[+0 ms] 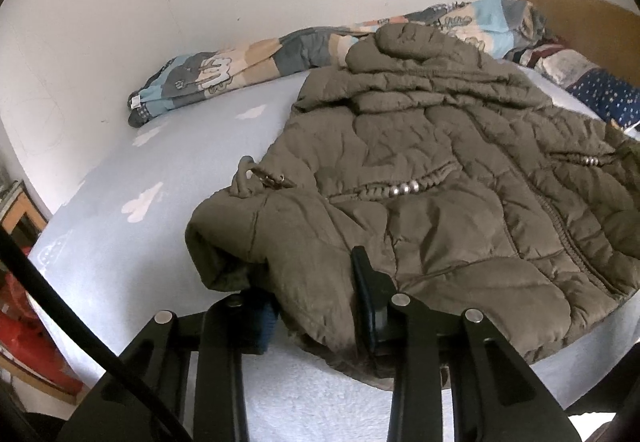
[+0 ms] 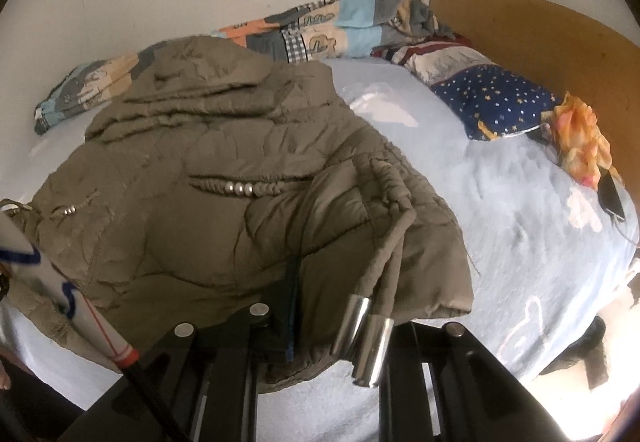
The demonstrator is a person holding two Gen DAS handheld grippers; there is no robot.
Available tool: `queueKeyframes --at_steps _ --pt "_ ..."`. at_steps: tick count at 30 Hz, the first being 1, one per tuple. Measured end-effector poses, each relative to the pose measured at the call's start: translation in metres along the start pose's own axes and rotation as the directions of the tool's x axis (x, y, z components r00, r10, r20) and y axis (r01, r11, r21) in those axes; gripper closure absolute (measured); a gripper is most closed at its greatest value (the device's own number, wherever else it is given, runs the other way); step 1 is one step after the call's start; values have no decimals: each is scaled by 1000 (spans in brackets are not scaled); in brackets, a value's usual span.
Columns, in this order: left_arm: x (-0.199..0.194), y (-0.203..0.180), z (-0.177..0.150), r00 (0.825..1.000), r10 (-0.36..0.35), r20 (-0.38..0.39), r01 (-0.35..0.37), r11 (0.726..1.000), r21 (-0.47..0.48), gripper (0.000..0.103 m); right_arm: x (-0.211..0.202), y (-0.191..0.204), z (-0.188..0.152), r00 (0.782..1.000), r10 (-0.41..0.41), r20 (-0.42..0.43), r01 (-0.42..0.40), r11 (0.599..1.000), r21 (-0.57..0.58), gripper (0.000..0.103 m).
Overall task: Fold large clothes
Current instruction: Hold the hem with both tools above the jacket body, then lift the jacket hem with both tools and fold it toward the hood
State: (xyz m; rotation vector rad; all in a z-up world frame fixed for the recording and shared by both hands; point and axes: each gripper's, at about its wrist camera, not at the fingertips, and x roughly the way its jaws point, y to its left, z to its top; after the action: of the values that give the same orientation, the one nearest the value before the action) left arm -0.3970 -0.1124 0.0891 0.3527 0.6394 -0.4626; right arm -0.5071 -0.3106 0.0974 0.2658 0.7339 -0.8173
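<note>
On the bed point(image 1: 132, 254), seen from the left wrist camera, a big olive padded jacket point(image 1: 440, 178) lies spread over the pale blue sheet. Its hood end points to the far wall and its hem is at the near edge. The left claw point(image 1: 316, 294) is nearly closed, and a thick fold of the jacket's near corner is pinched between its two black fingers point(image 1: 366, 278). The cloth bulges up on both sides of the grip. A cord with a metal ring point(image 1: 268, 176) lies on the sheet just beside the jacket's left side. Behind the jacket a patterned blanket point(image 1: 224, 70) is bunched along the wall, and a dark blue pillow with small stars point(image 1: 604, 94) lies to the right of the jacket.

From the right wrist camera the same jacket point(image 2: 192, 170) fills the left and middle of the picture. The right claw point(image 2: 320, 318) is almost shut on the other near corner of the jacket, and the cloth hides most of its fingers. Two drawstrings with shiny metal tips point(image 2: 366, 338) hang down over the claw. The star pillow point(image 2: 492, 98) lies near the wooden headboard point(image 2: 540, 34), with an orange cloth point(image 2: 580, 138) beside it. A white tube with blue marks point(image 2: 44, 274) crosses the left edge of the picture.
</note>
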Motion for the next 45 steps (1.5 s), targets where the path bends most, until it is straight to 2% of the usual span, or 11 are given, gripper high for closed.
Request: queueKeyframes --at_steps 8,12,14,18,21,24,26,29,34,38,45 --pt "-14 10 9 999 -38 26 38 999 -16 72 -17 -2 10 998 24 52 -24 1000 -7 87" --pt "-10 15 6 996 -84 -15 83 995 -46 72 -19 -5 10 998 32 50 -33 999 3 88" --pt "-2 25 5 989 -135 -65 128 986 -102 64 -19 -6 9 998 33 46 -33 999 7 88" --pt "20 52 -7 955 -257 -148 203 931 -302 55 -13 -10 6 999 39 14 -40 999 26 88" --pt "37 67 -20 924 -331 -191 223 873 -433 51 -5 -13 2 999 49 -16 -48 998 45 87" --pt "44 73 -26 909 -367 -200 231 840 -492 51 0 -15 -1 998 60 -36 -57 997 58 87" --pt "42 74 -27 909 -374 -185 239 830 -503 58 2 -15 -1 997 62 -42 -59 997 58 87" --pt "40 78 -29 902 -395 -175 251 809 -531 59 4 -15 -3 997 66 -49 -62 996 61 87" --pt "52 87 -41 870 -459 -183 256 736 -626 59 7 -16 -3 996 69 -59 -65 996 66 86" --pt "44 89 -38 879 -455 -143 278 733 -621 78 9 -16 -3 996 67 -64 -63 996 66 86" --pt "45 93 -39 873 -471 -124 292 710 -641 82 13 -18 -5 994 72 -78 -67 995 75 86"
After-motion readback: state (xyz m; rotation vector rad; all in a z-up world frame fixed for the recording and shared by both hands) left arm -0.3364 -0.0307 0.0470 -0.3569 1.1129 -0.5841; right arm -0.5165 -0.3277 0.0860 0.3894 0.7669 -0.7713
